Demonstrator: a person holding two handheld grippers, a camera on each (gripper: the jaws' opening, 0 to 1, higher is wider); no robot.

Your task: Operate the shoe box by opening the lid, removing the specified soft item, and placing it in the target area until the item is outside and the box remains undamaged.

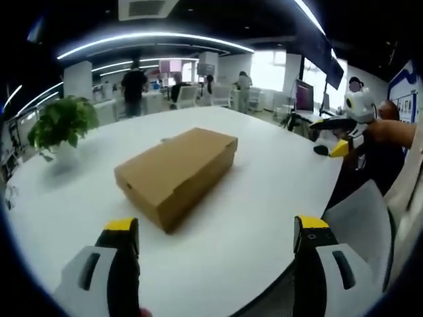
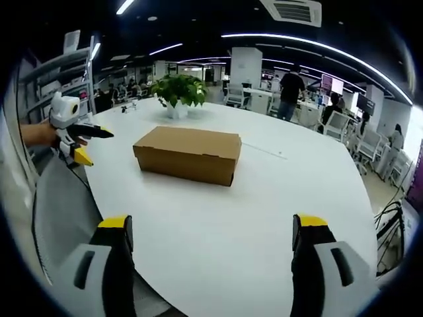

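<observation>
A brown cardboard shoe box [image 1: 177, 173] lies on the white table [image 1: 258, 198] with its lid down. My left gripper [image 1: 218, 241] is open at the near table edge, a short way in front of the box. In the right gripper view the same box [image 2: 190, 154] lies lid down on the table [image 2: 264, 218], and my right gripper [image 2: 215, 238] is open, well short of it. The right gripper [image 1: 337, 132] comes into the left gripper view at the right, off the table edge. The left gripper [image 2: 74, 135] appears at the left of the right gripper view. The soft item is hidden.
A potted green plant [image 1: 61, 125] stands at the table's far side, seen too as the plant [image 2: 177, 92]. A grey chair back [image 1: 360, 224] sits beside the table edge. Several people and desks fill the office behind.
</observation>
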